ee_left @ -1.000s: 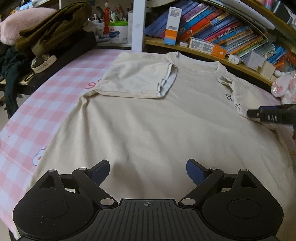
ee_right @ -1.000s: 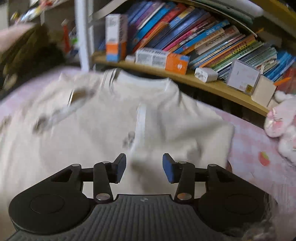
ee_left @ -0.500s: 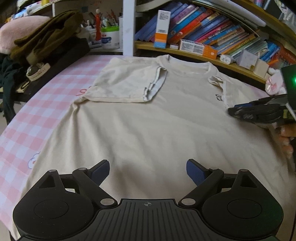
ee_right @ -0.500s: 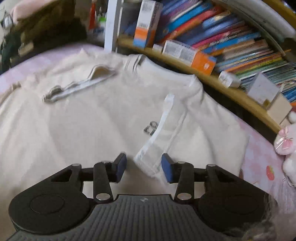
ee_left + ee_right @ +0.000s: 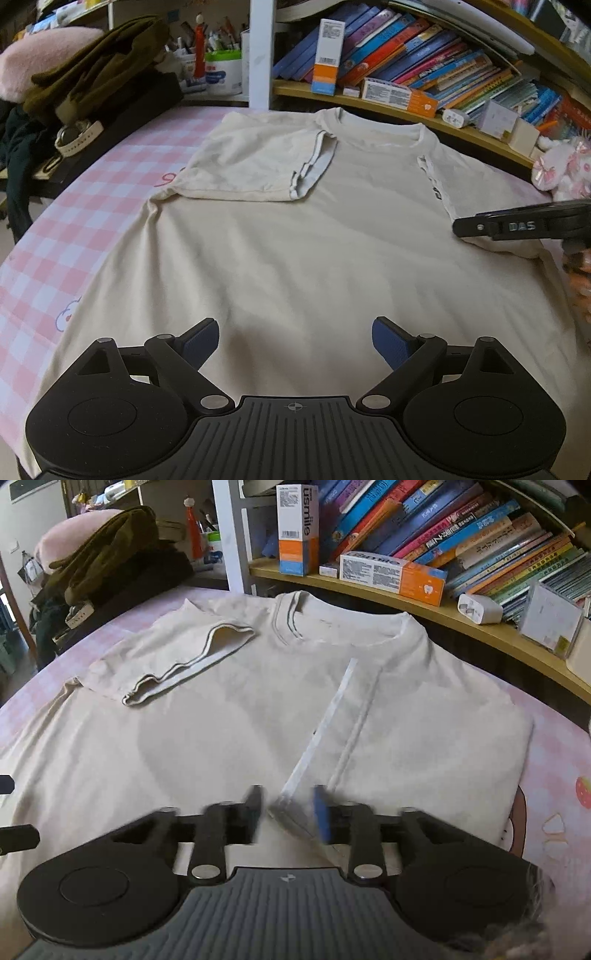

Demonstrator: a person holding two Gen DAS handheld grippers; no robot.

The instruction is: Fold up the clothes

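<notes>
A cream T-shirt (image 5: 295,240) lies flat on the pink checked cover, neck toward the shelf. Its left sleeve (image 5: 258,166) is folded in over the chest. The right sleeve (image 5: 424,720) is folded in too, and its pale hem (image 5: 325,731) runs down to my right gripper (image 5: 288,808). That gripper's jaws are opening, with the hem's corner lying loose between the blurred fingers. The left wrist view shows the right gripper (image 5: 465,227) at the shirt's right edge. My left gripper (image 5: 295,341) is open over the shirt's lower half, with nothing between its fingers.
A curved wooden shelf (image 5: 388,107) of books and boxes runs behind the shirt. A heap of dark and olive clothes (image 5: 92,74) lies at the back left, and a pink plush toy (image 5: 561,170) at the right. The pink checked cover (image 5: 74,221) shows left of the shirt.
My right gripper has brought the right sleeve down and in, so it now lies flat on the chest, and its jaws stand a little wider. The left gripper has stayed in place.
</notes>
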